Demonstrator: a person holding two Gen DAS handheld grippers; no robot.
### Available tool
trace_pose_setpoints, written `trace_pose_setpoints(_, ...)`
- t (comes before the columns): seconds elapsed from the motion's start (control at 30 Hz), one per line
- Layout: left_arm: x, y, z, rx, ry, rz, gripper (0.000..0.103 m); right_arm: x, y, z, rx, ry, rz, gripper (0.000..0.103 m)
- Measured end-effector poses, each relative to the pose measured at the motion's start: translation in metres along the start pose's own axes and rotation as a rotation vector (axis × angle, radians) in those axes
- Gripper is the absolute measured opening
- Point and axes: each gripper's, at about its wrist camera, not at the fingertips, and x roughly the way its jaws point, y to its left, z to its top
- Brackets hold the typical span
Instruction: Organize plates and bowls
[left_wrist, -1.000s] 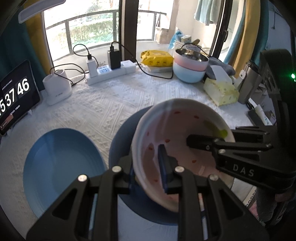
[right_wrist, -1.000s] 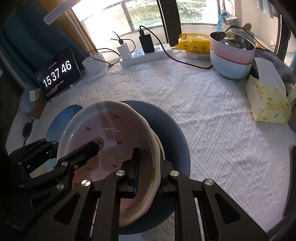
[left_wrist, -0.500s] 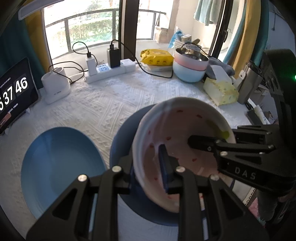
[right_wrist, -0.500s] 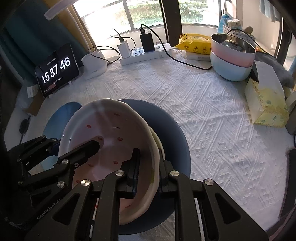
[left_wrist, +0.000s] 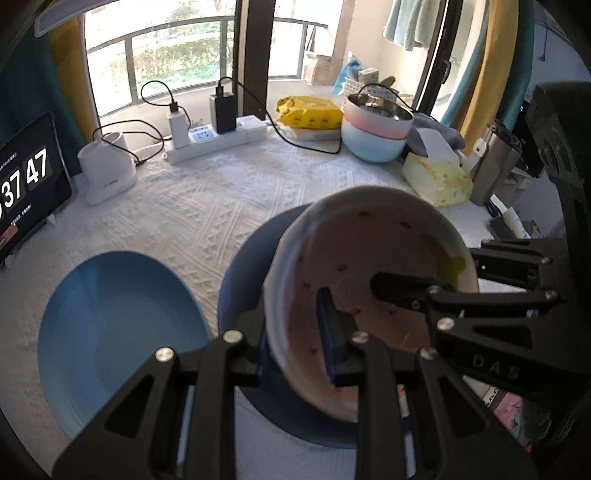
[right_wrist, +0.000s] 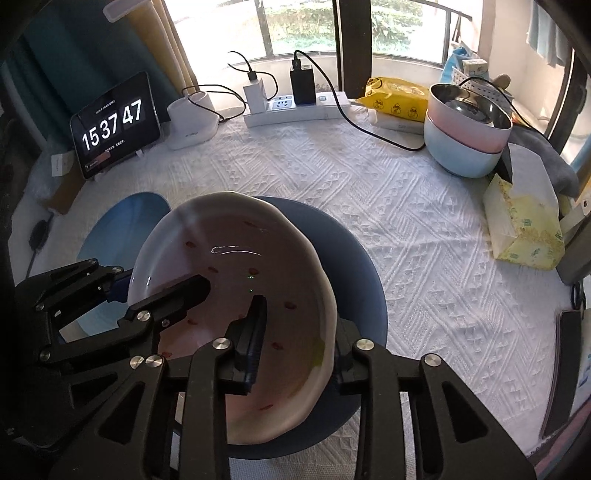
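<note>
Both grippers (left_wrist: 295, 325) (right_wrist: 295, 325) pinch wavy-rimmed glossy bowl (right_wrist: 236, 273).

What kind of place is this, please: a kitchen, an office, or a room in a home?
Most likely a room in a home, beside a balcony. A round table with a white cloth stands at a window with a balcony railing; laundry hangs outside, and a power strip and clock tablet sit on the table.

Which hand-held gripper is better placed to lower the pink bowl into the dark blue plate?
Neither alone: the left hand-held gripper and right hand-held gripper each clamp an opposite rim of the pink bowl, tilted above the dark blue plate. Lower together.
</note>
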Motion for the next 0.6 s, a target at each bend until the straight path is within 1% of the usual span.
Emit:
trace_pose_setpoints(0.1,0.0,0.002,0.0,-0.005,0.004,-0.007,0.024,-0.002,0.0,0.0,0.007,-0.004,0.005,0.032)
trace_pose_setpoints(0.23,-0.002,0.001,-0.001,0.004,0.008,-0.008,0.024,-0.007,-0.008,0.001,0.057,-0.013,0.055,0.033)
trace_pose_setpoints(0.27,-0.002,0.001,-0.001,0.006,0.007,-0.006,0.024,-0.011,-0.01,0.001,0.063,-0.026,0.051,0.034)
trace_pose_setpoints(0.3,-0.003,0.002,-0.001,0.001,0.003,-0.012,0.024,-0.015,-0.01,0.001,0.063,-0.043,0.03,0.038)
trace_pose_setpoints(0.33,-0.003,0.002,0.0,-0.002,0.004,-0.011,0.025,-0.018,-0.011,0.001,0.066,-0.057,0.011,0.038)
trace_pose_setpoints(0.4,-0.003,0.002,0.0,0.001,0.005,-0.006,0.025,-0.025,-0.013,0.002,0.068,-0.076,0.017,0.039)
trace_pose_setpoints(0.6,-0.006,-0.001,-0.001,0.011,-0.006,0.017,0.025,-0.025,-0.013,0.0,0.054,-0.075,0.015,0.039)
